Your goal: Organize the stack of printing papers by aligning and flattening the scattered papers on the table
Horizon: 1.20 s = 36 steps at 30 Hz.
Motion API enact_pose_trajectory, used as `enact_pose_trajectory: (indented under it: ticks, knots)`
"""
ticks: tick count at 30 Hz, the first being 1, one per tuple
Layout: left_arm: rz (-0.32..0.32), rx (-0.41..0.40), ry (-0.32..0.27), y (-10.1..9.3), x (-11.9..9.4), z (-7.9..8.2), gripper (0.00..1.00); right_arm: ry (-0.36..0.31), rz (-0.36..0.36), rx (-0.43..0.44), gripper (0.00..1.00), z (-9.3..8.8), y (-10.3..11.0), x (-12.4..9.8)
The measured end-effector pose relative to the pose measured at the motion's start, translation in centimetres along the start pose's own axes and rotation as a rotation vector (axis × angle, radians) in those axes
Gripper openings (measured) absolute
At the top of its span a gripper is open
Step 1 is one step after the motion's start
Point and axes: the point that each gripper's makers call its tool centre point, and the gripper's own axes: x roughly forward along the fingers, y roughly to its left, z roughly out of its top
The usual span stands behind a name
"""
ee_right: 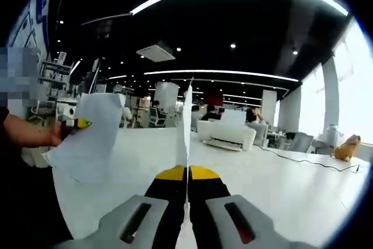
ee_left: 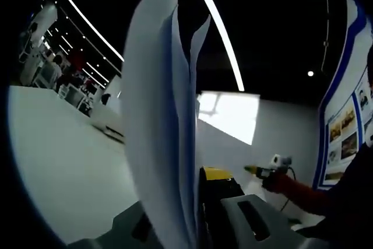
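While raised off the table (ee_right: 291,196), both tongs clamped on papers (ee_left: 160,115), left tongs (ee_left: 195,225), right tongs (ee_right: 187,202).

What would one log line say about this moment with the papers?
left gripper: shut on paper stack | right gripper: shut on paper sheet edge-on | papers lifted above white table | alignment: not yet done

In the left gripper view the papers (ee_left: 160,115) run off the top edge and hide the left gripper's (ee_left: 195,231) near jaw, while posters (ee_left: 344,129) beside them are too blurred to read.
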Motion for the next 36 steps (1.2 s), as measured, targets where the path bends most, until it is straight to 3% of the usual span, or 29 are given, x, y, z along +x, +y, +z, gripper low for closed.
enact_pose_trajectory:
  ticks: [6, 12, 18, 23, 31, 36]
  knots:
    - [0.003, -0.001, 0.002, 0.0, 0.0, -0.1, 0.06, -0.114, 0.021, 0.062, 0.0, 4.8, 2.3, -0.4]
    - [0.004, 0.001, 0.002, -0.2, -0.1, -0.1, 0.06, -0.182, 0.061, 0.109, 0.0, 7.6, 2.9, -0.3]
    - [0.006, 0.002, 0.005, -0.2, 0.0, -0.1, 0.06, -0.218, 0.067, 0.1, 0.0, 9.2, 2.9, -0.1]
    - [0.015, 0.002, 0.002, 0.0, 0.0, 0.0, 0.06, -0.255, 0.109, 0.083, 0.0, 10.7, 4.8, -0.5]
    - [0.026, -0.003, -0.002, 0.2, -0.1, 0.0, 0.06, -0.35, 0.209, 0.147, 0.0, 13.4, 7.9, -1.0]
    - [0.027, -0.011, -0.014, 0.4, -0.1, 0.2, 0.06, -0.36, 0.245, 0.186, 0.0, 13.1, 9.4, -0.6]
